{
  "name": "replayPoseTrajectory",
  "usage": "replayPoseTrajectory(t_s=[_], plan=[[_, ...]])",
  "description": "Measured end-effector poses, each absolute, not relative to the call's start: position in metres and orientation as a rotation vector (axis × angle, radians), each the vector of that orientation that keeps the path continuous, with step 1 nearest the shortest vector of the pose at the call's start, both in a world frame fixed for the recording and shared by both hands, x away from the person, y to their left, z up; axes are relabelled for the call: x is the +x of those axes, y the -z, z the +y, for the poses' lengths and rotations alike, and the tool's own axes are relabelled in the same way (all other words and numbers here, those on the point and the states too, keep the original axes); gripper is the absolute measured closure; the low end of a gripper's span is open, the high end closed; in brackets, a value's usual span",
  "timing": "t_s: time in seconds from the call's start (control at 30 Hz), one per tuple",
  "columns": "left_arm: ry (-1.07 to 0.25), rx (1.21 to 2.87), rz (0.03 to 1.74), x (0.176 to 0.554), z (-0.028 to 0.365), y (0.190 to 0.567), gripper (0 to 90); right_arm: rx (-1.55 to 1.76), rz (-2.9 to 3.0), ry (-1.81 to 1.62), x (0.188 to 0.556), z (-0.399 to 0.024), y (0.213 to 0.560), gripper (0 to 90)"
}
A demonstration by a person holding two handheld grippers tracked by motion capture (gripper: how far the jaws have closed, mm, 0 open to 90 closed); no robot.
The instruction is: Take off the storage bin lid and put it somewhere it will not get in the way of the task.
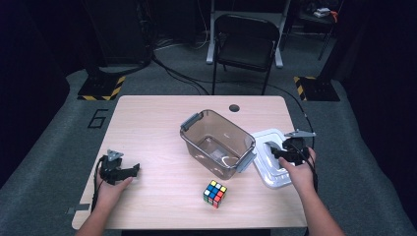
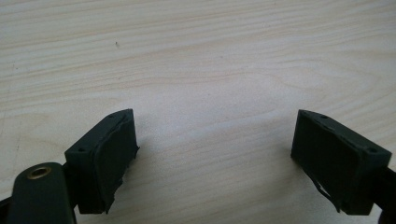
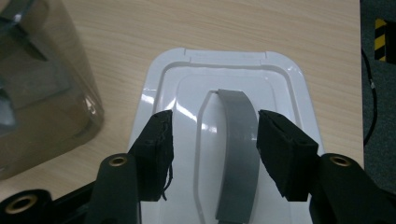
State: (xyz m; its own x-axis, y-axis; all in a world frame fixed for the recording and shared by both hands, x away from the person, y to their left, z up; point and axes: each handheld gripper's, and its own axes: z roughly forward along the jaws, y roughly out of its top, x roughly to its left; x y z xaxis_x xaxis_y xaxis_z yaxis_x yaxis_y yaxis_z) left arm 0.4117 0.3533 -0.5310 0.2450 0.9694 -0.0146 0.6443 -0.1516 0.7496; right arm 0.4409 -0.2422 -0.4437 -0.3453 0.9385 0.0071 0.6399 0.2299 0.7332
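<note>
Glossy white plastic lid [image 3: 224, 74] with a matt grey handle [image 3: 239, 154] under the right gripper [image 3: 214, 154], smoky see-through plastic bin [image 1: 217, 142] beside it, pale matt wood-grain table [image 2: 196, 60], matt black rubbery pads [image 3: 158, 158]

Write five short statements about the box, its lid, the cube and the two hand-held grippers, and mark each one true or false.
1. The white lid lies flat on the table to the right of the clear box. True.
2. The puzzle cube sits inside the clear box. False: it stands on the table in front of the box, nearer the person.
3. The right hand-held gripper is clamped on the grey handle of the lid. False: its jaws stand apart on either side of the handle, with gaps showing.
4. The left hand-held gripper is open over bare table. True.
5. The lid is fitted on the box. False: the box is open-topped, with the lid beside it.
</note>
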Motion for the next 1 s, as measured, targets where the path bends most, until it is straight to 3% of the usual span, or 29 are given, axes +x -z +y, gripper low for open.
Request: replayPoseTrajectory(t_s=[0.27,0.4,0.6,1.0], plan=[[-0.648,1.877,1.472,0.412,0.353,0.531,14.1,1.423,2.105,-0.990,0.427,-0.238,0.440,47.0],[-0.646,1.877,1.473,0.412,0.353,0.531,14.1,1.412,2.083,-1.013,0.418,-0.236,0.436,37.8],[-0.647,1.878,1.472,0.412,0.353,0.531,14.1,1.401,2.081,-1.015,0.412,-0.235,0.435,33.6],[-0.648,1.877,1.472,0.412,0.353,0.531,14.1,1.280,2.151,-1.094,0.393,-0.227,0.437,43.8]])
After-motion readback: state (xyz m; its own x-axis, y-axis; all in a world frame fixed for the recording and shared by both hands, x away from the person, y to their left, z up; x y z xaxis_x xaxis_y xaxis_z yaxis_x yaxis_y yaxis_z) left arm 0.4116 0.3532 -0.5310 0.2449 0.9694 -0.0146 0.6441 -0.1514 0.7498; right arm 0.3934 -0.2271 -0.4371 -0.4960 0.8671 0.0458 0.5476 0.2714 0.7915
